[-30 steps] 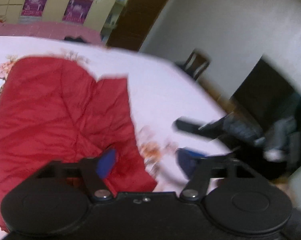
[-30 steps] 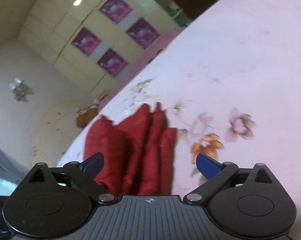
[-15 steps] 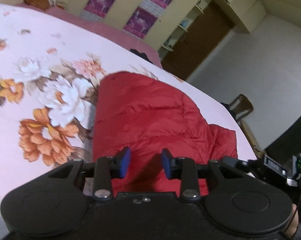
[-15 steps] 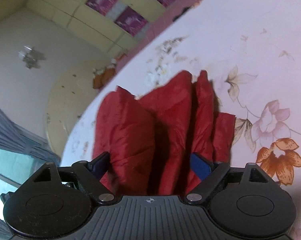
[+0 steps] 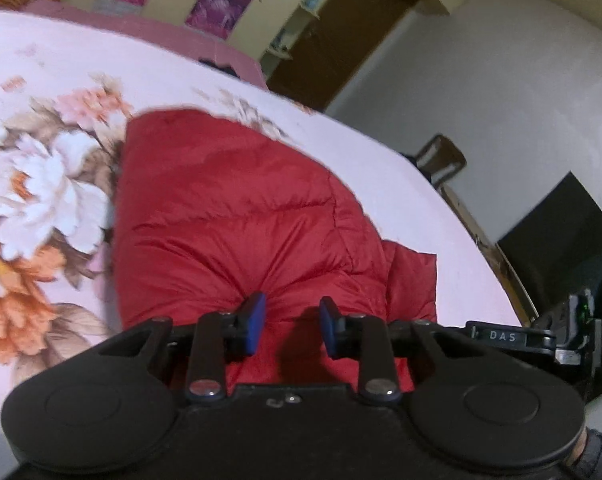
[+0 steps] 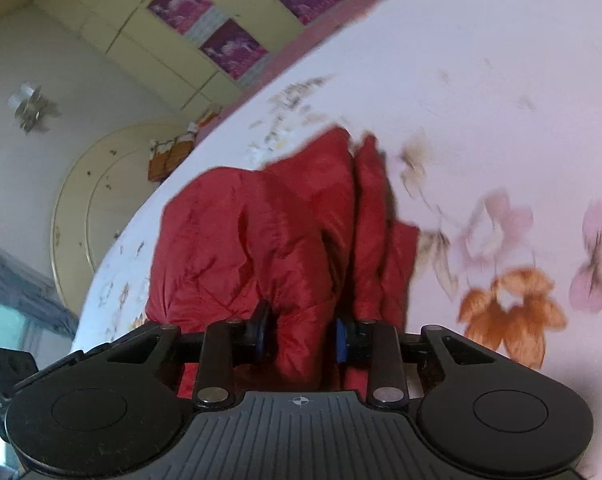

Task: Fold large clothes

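While both grippers, left gripper (image 5: 292,322) part-spread, right gripper (image 6: 302,333) pinching the red jacket (image 6: 261,240), grasp its 6 o'clock edge, folding toward 12 o'clock likely follows.

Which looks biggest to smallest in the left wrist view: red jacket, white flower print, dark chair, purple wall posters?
As it looks in this view only:
1. red jacket
2. white flower print
3. dark chair and purple wall posters: about alike; both sit far from the camera, so unranked.

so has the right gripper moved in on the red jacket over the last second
Yes. The right gripper has come forward toward the red jacket on the flowered bedsheet; its fingers, wide apart before, now pinch a fold of it.
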The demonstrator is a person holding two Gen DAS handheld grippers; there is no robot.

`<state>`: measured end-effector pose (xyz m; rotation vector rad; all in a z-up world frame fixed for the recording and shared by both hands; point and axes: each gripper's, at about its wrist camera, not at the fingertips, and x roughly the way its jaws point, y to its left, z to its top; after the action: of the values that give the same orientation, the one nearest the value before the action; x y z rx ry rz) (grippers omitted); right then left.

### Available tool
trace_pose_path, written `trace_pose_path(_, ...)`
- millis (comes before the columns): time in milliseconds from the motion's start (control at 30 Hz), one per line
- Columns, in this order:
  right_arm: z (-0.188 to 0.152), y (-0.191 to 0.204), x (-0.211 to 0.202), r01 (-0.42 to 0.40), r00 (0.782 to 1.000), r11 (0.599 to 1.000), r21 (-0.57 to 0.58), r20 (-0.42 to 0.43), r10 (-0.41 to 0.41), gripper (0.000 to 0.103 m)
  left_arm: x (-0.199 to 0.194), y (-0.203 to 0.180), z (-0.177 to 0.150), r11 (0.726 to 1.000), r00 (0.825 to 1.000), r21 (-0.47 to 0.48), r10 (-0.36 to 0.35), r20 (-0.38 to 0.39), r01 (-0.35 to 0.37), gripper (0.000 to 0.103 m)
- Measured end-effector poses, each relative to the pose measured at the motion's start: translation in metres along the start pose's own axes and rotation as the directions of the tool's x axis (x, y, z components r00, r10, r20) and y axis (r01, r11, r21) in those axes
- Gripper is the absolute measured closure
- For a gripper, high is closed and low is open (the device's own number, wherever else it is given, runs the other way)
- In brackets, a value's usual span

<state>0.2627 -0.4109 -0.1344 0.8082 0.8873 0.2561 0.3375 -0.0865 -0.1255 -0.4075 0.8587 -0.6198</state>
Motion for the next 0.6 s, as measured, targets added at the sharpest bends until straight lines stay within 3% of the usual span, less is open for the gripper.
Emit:
trace_pose_path(133, -0.003, -0.023, 0.004, -0.038, 0.999, 0.996, 0.079, 0.008, 0.038, 0.075, 0.017, -0.004, 0.003, 0.998, 0.997, 0.045, 0.037, -0.063, -0.034, 0.075)
trace_pose_path(267, -0.002, -0.023, 0.0, -0.039, 0.999, 0.996, 0.078, 0.004, 0.039, 0.074, 0.018, -0.01, 0.003, 0.992, 0.994, 0.105, 0.072, -0.078, -0.063, 0.075)
trace_pose_path(333, -0.001, -0.01, -0.012, 0.003, 1.0, 0.999, 0.036, 0.01, -0.003, 0.069, 0.007, -0.016, 0.004, 0.99, 0.994, 0.117, 0.084, -0.069, -0.076, 0.075)
trace_pose_path(400, -0.004, 0.01, -0.033, 0.052, 0.997, 0.998, -0.032, 0.065, -0.05, 0.048, -0.014, -0.026, 0.0, 0.987, 0.996, 0.138, 0.085, -0.038, -0.079, 0.07)
trace_pose_path(567, -0.018, 0.051, -0.08, 0.103, 0.982, 0.971, -0.214, 0.178, -0.065, 0.049, -0.061, -0.039, -0.02, 0.978, 0.996, 0.189, 0.089, 0.027, -0.093, 0.07)
trace_pose_path(600, -0.023, 0.061, -0.088, 0.097, 0.982, 0.962, -0.256, 0.182, -0.051, 0.053, -0.068, -0.04, -0.026, 0.978, 0.996, 0.188, 0.082, 0.035, -0.087, 0.07)
